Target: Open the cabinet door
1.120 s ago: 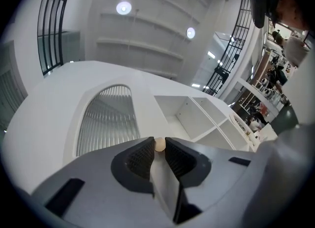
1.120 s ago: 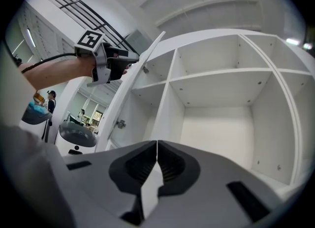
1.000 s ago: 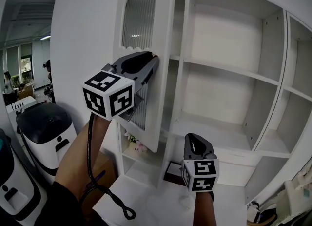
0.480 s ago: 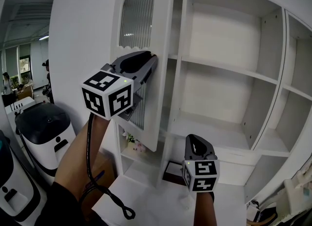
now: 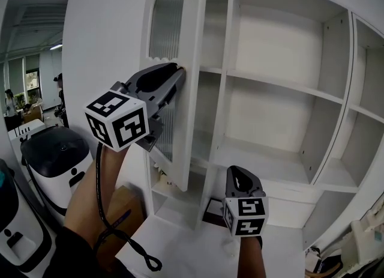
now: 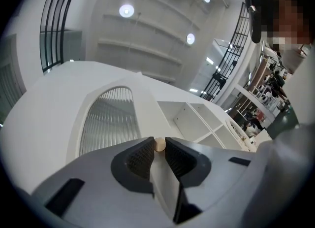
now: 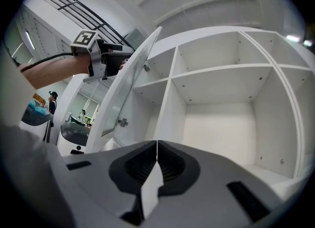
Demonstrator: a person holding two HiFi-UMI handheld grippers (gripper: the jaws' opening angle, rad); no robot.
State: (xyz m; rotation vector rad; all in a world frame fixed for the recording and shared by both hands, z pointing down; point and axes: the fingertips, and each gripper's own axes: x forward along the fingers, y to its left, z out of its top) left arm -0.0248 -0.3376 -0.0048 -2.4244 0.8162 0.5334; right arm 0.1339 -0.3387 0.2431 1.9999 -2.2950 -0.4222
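Left gripper (image 5: 178,72) clamps small round knob (image 6: 160,145) on cabinet door (image 5: 191,36). Door stands well out at cabinet's left, bare shelves (image 5: 282,84) exposed. Right gripper (image 5: 239,172) idle below, jaws together, empty. Opening looks nearly done; left: final swing, release.

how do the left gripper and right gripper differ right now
The left gripper is shut on the small round knob of the cabinet door; the right gripper has its jaws together on nothing. The left gripper is raised at the door's edge; the right gripper sits lower, facing the open shelves. Both share the same grey two-jaw build.
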